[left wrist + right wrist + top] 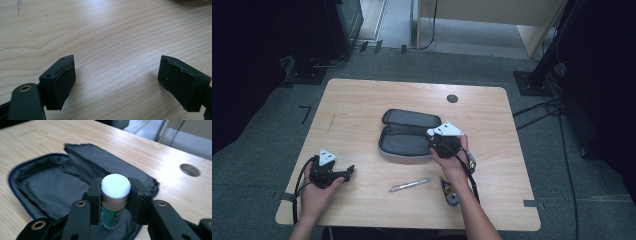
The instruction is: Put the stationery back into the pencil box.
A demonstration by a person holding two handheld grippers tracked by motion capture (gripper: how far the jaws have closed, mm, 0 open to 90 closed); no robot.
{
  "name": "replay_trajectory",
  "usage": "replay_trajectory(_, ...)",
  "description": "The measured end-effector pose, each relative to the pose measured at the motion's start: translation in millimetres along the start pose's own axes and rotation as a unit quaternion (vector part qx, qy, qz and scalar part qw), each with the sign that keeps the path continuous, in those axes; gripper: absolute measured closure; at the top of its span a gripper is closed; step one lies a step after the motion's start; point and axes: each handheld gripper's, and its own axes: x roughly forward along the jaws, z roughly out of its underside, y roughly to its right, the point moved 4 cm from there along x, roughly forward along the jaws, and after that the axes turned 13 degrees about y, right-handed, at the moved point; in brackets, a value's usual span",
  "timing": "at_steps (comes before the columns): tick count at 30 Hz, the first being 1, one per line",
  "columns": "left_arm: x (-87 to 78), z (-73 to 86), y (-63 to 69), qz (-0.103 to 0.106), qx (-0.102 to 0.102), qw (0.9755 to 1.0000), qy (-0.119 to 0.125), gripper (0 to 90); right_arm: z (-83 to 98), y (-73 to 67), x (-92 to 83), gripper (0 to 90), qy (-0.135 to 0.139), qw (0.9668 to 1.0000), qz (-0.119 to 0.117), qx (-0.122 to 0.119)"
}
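A dark grey zip pouch (407, 132) lies open in the middle of the wooden table (362, 100). My right gripper (443, 145) is at the pouch's right end. In the right gripper view its jaws (115, 182) are shut on a glue stick (115, 188) with a white cap and a green label, held upright over the pouch lining (50, 185). My left gripper (346, 173) rests on the table at the front left, well apart from the pouch. Its jaws (117, 75) stand wide open over bare wood with nothing between them.
A clear pen (410, 185) lies on the table in front of the pouch. A small orange and grey item (450, 192) lies beside the right forearm. A round cable hole (452, 98) sits near the far edge. Cables and stand bases are on the floor around the table.
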Motion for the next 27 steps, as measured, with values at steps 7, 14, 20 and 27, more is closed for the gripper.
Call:
replay_trajectory(7,0.0,0.0,0.0,0.0,0.0,1.0,0.0,14.8,0.8,4.5,1.9,65.3,0.001,0.9986,0.044,-0.031)
replay_trajectory(14,0.0,0.0,0.0,0.0,0.0,1.0,0.0,14.8,5.1,-9.1,12.4,64.6,0.003,0.9981,0.027,-0.056)
replay_trajectory(20,0.0,0.0,0.0,0.0,0.0,1.0,0.0,14.8,5.8,-18.4,21.4,60.5,-0.002,0.9986,-0.011,-0.052)
replay_trajectory(27,0.0,0.0,0.0,0.0,0.0,1.0,0.0,14.8,5.1,-20.8,29.9,58.3,-0.005,0.9988,-0.021,-0.045)
